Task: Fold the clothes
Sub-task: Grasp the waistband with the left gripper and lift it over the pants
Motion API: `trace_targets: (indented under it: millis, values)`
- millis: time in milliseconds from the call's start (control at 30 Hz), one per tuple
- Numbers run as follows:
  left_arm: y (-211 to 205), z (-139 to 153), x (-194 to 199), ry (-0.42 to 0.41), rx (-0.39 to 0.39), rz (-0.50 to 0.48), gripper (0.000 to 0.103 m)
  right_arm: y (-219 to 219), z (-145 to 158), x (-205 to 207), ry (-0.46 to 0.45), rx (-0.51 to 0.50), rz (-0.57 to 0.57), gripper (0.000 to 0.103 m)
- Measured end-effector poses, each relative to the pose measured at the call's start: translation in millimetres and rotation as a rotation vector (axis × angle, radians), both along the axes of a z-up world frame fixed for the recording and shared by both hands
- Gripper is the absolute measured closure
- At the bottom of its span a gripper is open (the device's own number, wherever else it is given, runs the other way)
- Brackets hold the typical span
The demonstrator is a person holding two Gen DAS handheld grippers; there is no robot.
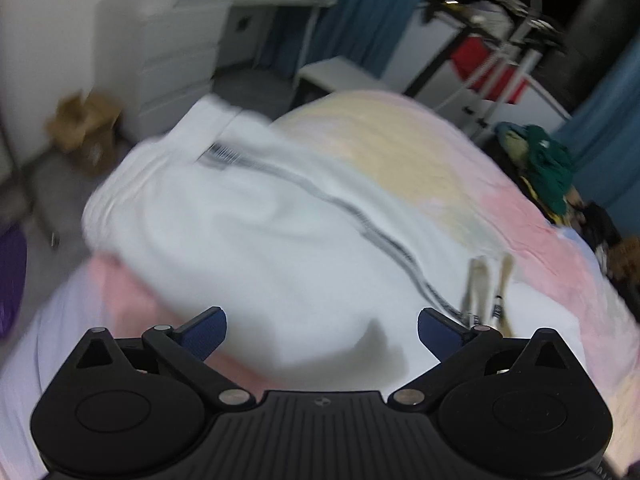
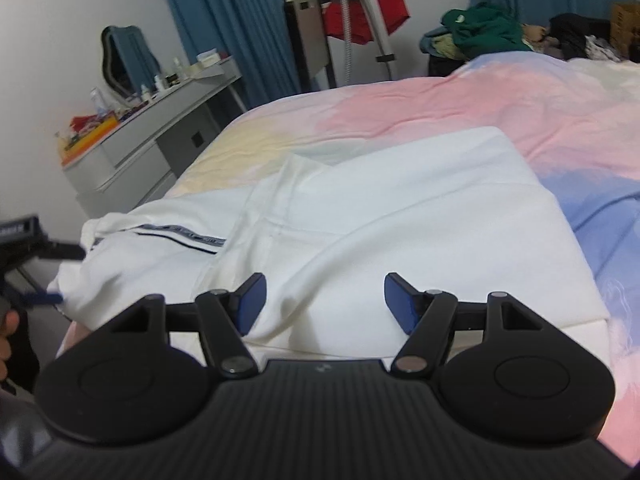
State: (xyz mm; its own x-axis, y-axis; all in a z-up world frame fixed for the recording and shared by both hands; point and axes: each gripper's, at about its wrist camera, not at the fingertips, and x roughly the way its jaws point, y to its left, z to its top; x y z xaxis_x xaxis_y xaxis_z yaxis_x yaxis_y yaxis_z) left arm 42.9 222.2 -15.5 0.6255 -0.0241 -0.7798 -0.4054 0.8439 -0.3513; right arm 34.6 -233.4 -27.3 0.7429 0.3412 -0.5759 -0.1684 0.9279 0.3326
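- Two grippers are ours right now, and from the left wrist view our left gripper point(image 1: 322, 330) has its blue-padded fingers point(image 1: 204, 330) spread wide, nothing between them.
- Beneath it lies the white garment with a dark striped band point(image 1: 256, 236), blurred, spread over the pastel pink, yellow and lilac bedspread point(image 1: 512, 216).
- Its far end hangs just over the bed's edge, toward the grey drawer unit point(image 1: 180, 60).
- Two pale strips point(image 1: 486, 292), too blurred to name, rest on the cloth just beside our right-hand pad.
- A heap of green clothing point(image 1: 548, 164) sits well apart at the bed's far side.
- Switching to the right wrist view: our right gripper point(image 2: 324, 304) is also held apart, blue pads clear of the fabric and pinching nothing.
- Here the white garment point(image 2: 400, 208) is sharp: a flat folded panel lies right of a rumpled part carrying the striped band.
- Our left gripper point(image 2: 60, 276) shows at the left edge, touching the garment's corner; from here we cannot tell its state.
- A grey dressing table with bottles point(image 2: 160, 120) stands beyond, against blue curtains point(image 2: 224, 20).
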Motion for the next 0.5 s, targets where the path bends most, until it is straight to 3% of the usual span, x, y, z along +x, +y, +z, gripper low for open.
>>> trace_targets:
  millis: [300,400,500]
  values:
    - [73,-42,-11,0.033,-0.386,0.25,0.005,-8,-7,0,0.03,-0.031,-0.09,0.035]
    - [88,-54,-4,0.047,-0.445,0.291,0.011,-1,-7,0,0.002,-0.083,-0.081,0.035]
    - [96,-53,1,0.026,-0.407,0.33,0.02,8,-8,1,-0.017,-0.117,-0.06,0.035]
